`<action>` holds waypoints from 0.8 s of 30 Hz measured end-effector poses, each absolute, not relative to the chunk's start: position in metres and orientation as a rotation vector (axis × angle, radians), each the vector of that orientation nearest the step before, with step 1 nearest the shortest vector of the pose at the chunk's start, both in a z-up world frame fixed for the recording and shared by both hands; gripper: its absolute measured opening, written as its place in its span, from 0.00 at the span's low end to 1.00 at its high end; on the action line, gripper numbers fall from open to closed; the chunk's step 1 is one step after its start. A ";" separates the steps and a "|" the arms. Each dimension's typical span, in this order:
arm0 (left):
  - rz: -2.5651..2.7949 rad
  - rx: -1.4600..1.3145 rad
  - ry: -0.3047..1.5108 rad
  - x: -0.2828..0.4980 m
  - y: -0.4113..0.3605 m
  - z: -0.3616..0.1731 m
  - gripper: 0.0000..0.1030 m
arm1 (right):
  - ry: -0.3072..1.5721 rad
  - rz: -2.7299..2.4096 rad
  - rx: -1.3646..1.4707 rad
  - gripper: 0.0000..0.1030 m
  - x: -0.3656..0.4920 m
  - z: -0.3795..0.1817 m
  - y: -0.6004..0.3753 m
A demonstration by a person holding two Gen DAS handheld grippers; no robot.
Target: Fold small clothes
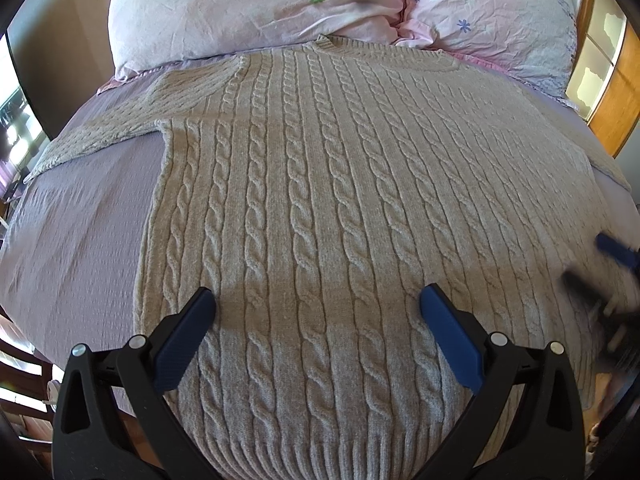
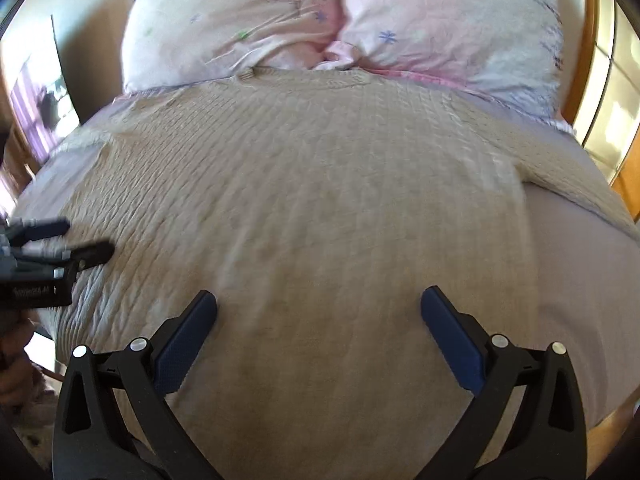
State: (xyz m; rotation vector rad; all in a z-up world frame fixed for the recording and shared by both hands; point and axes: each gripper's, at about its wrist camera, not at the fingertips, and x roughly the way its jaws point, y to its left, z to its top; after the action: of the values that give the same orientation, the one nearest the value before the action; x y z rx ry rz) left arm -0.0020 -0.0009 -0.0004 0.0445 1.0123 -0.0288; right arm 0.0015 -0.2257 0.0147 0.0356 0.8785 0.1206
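Note:
A beige cable-knit sweater (image 1: 340,200) lies flat on the bed, collar toward the pillows, hem toward me, sleeves spread to both sides. My left gripper (image 1: 318,300) is open and empty above the lower left half of the sweater. My right gripper (image 2: 319,302) is open and empty above the lower right half of the sweater (image 2: 320,200); this view is motion-blurred. The right gripper shows blurred at the right edge of the left wrist view (image 1: 592,264). The left gripper shows at the left edge of the right wrist view (image 2: 76,240).
The lilac bed sheet (image 1: 80,220) surrounds the sweater. Two pink flowered pillows (image 1: 260,4) lie at the head of the bed. A wooden frame with panes (image 1: 608,92) stands at the right. Floor and dark furniture (image 1: 24,380) show at the bed's left edge.

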 end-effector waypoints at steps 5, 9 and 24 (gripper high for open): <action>-0.109 0.002 1.014 0.003 0.010 0.005 0.98 | 0.666 -0.190 0.478 0.99 0.010 0.050 -0.390; -0.220 -0.243 0.965 0.015 0.055 0.019 0.98 | 0.611 -0.394 0.866 0.62 0.011 0.033 -0.515; 0.067 -0.490 0.580 0.045 0.230 0.050 0.98 | 0.505 -0.569 1.222 0.07 0.040 -0.032 -0.647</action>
State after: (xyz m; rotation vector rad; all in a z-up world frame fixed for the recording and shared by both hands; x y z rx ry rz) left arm 0.0451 0.2298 0.0499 -0.4895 0.5802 0.0672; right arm 0.0403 -0.6475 -0.0316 1.2222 0.5051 -0.5693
